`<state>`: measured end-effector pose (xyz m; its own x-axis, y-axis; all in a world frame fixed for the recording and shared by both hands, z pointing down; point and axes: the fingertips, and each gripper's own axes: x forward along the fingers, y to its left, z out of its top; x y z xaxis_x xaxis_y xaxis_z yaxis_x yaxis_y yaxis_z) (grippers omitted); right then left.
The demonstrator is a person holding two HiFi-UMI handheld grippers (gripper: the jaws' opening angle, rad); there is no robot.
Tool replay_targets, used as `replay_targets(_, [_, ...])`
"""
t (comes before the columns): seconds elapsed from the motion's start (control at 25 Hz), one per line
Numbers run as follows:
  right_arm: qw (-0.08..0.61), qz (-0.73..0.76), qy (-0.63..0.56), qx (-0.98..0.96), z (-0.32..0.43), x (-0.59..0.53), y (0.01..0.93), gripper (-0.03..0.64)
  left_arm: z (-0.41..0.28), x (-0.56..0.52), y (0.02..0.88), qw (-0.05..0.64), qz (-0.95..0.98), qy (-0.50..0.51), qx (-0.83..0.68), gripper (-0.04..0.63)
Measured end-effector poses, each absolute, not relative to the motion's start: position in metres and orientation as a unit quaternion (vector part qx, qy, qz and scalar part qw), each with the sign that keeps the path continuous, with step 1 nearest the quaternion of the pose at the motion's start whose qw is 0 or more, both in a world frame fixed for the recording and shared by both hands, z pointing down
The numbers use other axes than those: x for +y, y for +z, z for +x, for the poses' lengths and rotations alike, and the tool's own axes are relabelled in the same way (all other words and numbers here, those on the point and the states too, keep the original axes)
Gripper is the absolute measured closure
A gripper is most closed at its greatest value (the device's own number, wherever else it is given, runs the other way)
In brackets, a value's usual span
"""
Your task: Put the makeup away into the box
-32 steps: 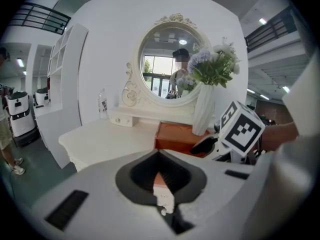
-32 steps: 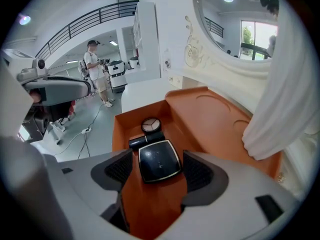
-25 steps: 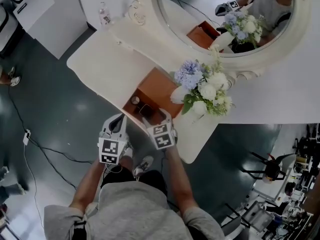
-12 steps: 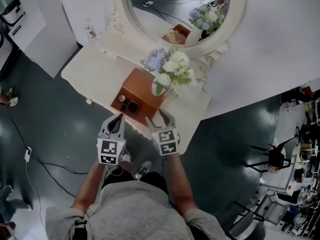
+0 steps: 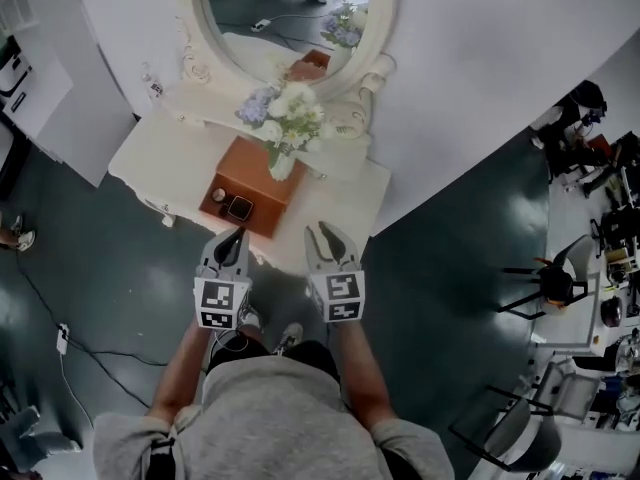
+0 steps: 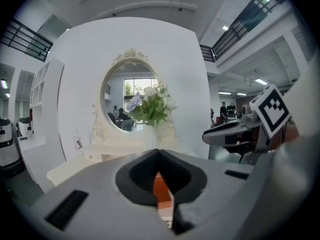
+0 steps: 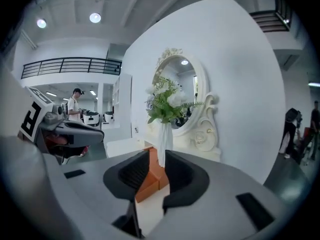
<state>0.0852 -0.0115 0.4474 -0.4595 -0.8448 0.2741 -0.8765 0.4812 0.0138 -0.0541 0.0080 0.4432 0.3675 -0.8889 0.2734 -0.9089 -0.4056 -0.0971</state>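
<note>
An orange box [image 5: 258,173] stands open on the white dressing table [image 5: 160,153]. Inside it lie a dark square compact [image 5: 239,207] and a small round item [image 5: 218,195]. Both grippers hang in front of the table's near edge, apart from the box. My left gripper [image 5: 234,234] is shut and holds nothing; in the left gripper view [image 6: 158,154] a sliver of the box [image 6: 161,189] shows behind its closed jaws. My right gripper [image 5: 325,233] is open by a narrow gap and its jaws have just been closing, with nothing between them [image 7: 157,156]; the box [image 7: 150,176] lies beyond.
A white vase of flowers [image 5: 283,118] stands right behind the box, under an oval mirror [image 5: 280,18] on the white wall. A white cabinet [image 5: 30,78] is at the left. Cables [image 5: 60,333] trail on the dark floor, and stands and equipment [image 5: 545,288] crowd the right.
Both grippers have drawn back from the box and risen, so the table now looks smaller and farther. The right gripper's jaws, wide over the box's near edge before, have narrowed.
</note>
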Motion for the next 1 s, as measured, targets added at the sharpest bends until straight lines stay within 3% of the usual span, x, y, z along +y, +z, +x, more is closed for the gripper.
replay_targets(0.36, [0.073, 0.547, 0.053, -0.832, 0.142, 0.040, 0.426, 0.572, 0.000, 0.037, 0.429, 0.015, 0.849, 0.134, -0.511, 0.594])
replay_targets(1.0, [0.077, 0.590, 0.036, -0.803, 0.196, 0.087, 0.429, 0.602, 0.049, 0.061, 0.428, 0.002, 0.872, 0.136, -0.471, 0.595])
